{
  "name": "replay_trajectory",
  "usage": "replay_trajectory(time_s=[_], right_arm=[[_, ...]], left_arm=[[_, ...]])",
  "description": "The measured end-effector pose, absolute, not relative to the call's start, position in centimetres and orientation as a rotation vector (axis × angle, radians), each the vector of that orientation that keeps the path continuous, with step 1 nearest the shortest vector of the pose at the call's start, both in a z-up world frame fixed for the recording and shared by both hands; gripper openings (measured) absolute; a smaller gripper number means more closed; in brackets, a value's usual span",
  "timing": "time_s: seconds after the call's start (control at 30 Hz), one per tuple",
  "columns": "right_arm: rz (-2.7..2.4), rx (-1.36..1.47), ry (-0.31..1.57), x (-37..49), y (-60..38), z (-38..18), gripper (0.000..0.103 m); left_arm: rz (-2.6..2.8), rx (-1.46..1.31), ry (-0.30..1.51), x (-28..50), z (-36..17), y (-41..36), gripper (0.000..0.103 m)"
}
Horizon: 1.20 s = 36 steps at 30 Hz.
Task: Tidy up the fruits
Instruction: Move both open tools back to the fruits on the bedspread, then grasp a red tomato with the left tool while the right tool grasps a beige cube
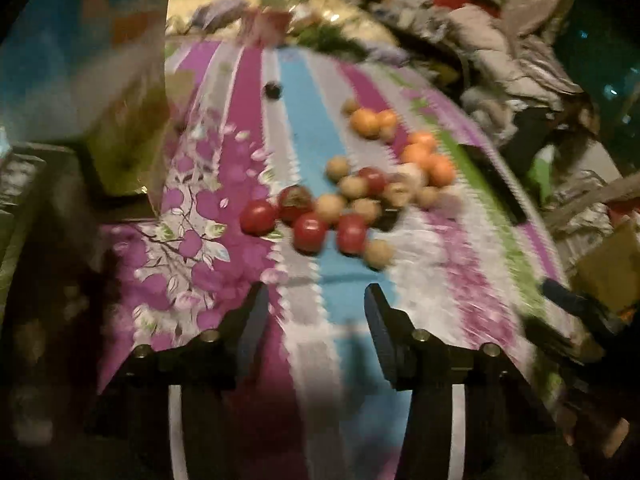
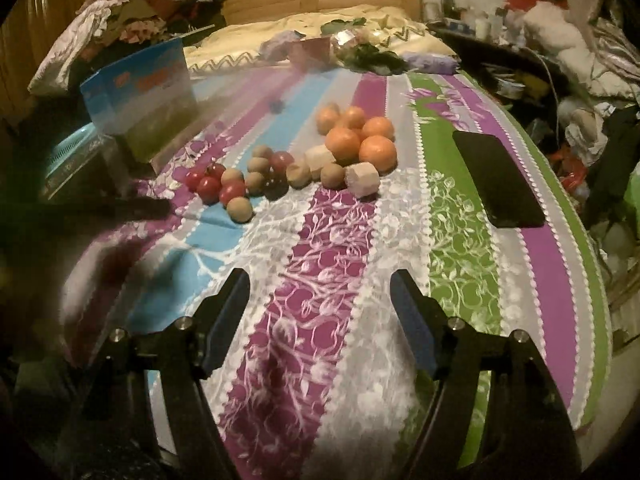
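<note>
Left wrist view, blurred: the left claw (image 1: 316,296) stands partly open and empty above the striped bedsheet (image 1: 224,152), its jaws apart with only cloth between them. The fruits lie ahead of it as one loose heap toward twelve to one o'clock: red tomatoes (image 1: 308,232) nearest, small tan round fruits (image 1: 354,186) mixed among them, and oranges (image 1: 418,154) at the far end toward one o'clock. A lone dark fruit (image 1: 273,90) sits well apart at eleven o'clock, and a blue carton (image 1: 80,60) stands at ten o'clock. Right wrist view, sharper: the right claw (image 2: 320,284) is open wide and holds nothing. The heap lies at eleven to twelve o'clock: tomatoes (image 2: 210,188) on its left, tan fruits (image 2: 240,209) in the middle, oranges (image 2: 378,154) on its right, and two pale faceted blocks (image 2: 362,180) touching the oranges. A black phone (image 2: 496,180) lies apart at two o'clock. Judgement on handling: the tomatoes appear thin-skinned and soft, so take them lightly across the widest girth; the oranges look firm but wide and call for fully spread jaws. The tan fruits are small and round, likely to roll on the soft bed, and are best taken squarely across the middle from above. All items appear light.
</note>
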State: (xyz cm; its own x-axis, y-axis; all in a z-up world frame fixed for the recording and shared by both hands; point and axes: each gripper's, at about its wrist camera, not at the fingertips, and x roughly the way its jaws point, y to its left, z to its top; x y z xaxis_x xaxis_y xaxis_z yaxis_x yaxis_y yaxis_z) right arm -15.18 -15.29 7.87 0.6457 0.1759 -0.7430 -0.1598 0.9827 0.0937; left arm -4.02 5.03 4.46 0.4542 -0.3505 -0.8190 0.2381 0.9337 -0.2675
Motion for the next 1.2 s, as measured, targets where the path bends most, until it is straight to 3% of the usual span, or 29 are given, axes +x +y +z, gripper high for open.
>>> replay_trajectory(time_s=[0.07,0.5,0.6,0.9,1.2], right_arm=[[0.201,0.017,0.843,-14.6,-15.6,7.8,0.073],[0.230,0.038,0.857,-12.4,-17.1,6.9,0.073],[0.237,0.041,0.860,-11.8,-17.2,6.9,0.068],[0.251,0.022,0.898,-5.9,-18.3,5.7,0.053],[0.299,-0.070,0.955,-2.3,-17.6,3.4,0.050]], left_arm=[[-0.353,-0.138,1.045,-3.5,3.1,4.6,0.040],[-0.387,-0.092,1.013,-0.5,1.7,2.6,0.039],[-0.386,-0.088,1.000,-0.3,1.6,2.8,0.027],[-0.378,-0.115,0.956,-2.5,3.5,4.2,0.026],[-0.376,-0.131,0.980,-2.6,3.0,4.2,0.026]])
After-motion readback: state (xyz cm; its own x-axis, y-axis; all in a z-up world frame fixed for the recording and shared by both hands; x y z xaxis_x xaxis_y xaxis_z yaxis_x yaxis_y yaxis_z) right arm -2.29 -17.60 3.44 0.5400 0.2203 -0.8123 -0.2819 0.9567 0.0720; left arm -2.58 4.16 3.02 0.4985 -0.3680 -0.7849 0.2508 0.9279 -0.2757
